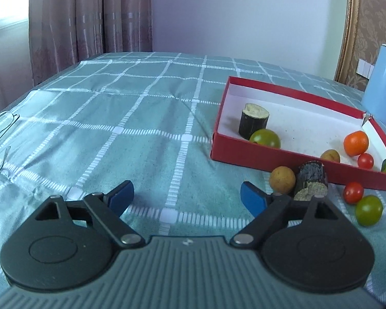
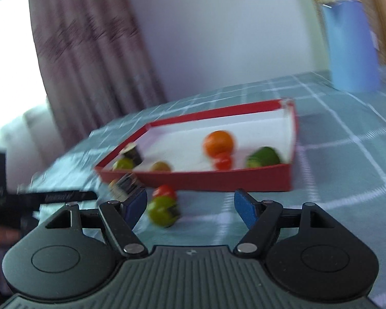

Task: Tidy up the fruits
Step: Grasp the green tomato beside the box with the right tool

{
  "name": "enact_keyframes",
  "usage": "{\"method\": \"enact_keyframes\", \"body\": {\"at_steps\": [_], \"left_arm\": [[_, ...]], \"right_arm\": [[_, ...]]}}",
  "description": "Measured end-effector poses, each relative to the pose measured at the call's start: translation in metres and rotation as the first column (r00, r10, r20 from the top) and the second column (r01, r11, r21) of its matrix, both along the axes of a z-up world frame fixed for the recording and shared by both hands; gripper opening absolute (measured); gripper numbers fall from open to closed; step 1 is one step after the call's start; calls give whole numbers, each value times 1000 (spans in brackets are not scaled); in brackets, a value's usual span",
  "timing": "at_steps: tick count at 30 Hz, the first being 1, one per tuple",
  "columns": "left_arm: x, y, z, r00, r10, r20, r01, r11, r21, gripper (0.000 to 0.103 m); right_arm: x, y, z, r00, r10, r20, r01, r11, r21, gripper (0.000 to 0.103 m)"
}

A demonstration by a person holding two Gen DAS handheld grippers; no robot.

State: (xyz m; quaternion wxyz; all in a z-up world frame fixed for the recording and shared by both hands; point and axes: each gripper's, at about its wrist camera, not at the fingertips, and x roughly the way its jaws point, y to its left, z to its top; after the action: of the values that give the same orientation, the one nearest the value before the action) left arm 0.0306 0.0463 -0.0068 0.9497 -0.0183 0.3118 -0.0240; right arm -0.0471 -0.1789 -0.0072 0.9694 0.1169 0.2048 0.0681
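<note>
So the red box point(image 1: 290, 166) sits toward the far right of the bed point(image 1: 141, 118) with some fruit already in it, and four pieces are left out along its near wall. Left gripper point(image 1: 186, 197) has its jaws wide apart with nothing between them; the leftovers all lie off to its right. Right gripper point(image 2: 190, 206), jaws also apart and empty, looks closer: the green fruit point(image 2: 163, 211) sits just inside its left finger. The dark log piece point(image 1: 312, 180) points its cut end at the left camera, which is sharp where the right view is blurred.
</note>
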Motion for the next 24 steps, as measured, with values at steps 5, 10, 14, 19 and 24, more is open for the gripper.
{"method": "enact_keyframes", "body": {"at_steps": [5, 10, 14, 19, 24], "left_arm": [[2, 1, -1, 1000, 1, -2, -1, 1000, -8, 89], [1, 2, 0, 1000, 1, 1, -1, 1000, -25, 89], [2, 3, 0, 1000, 2, 2, -2, 1000, -31, 89], [1, 4, 0, 1000, 2, 3, -2, 999, -42, 89], [1, 5, 0, 1000, 3, 4, -2, 999, -49, 89]], "right_arm": [[8, 29, 2, 999, 31, -43, -37, 990, -139, 74], [21, 35, 2, 995, 29, -97, -47, 982, -185, 74], [28, 44, 1, 992, 46, -114, -73, 968, -242, 74], [33, 47, -1, 989, 63, -134, -97, 961, -259, 52], [36, 48, -2, 987, 66, -144, -102, 960, -262, 43]]}}
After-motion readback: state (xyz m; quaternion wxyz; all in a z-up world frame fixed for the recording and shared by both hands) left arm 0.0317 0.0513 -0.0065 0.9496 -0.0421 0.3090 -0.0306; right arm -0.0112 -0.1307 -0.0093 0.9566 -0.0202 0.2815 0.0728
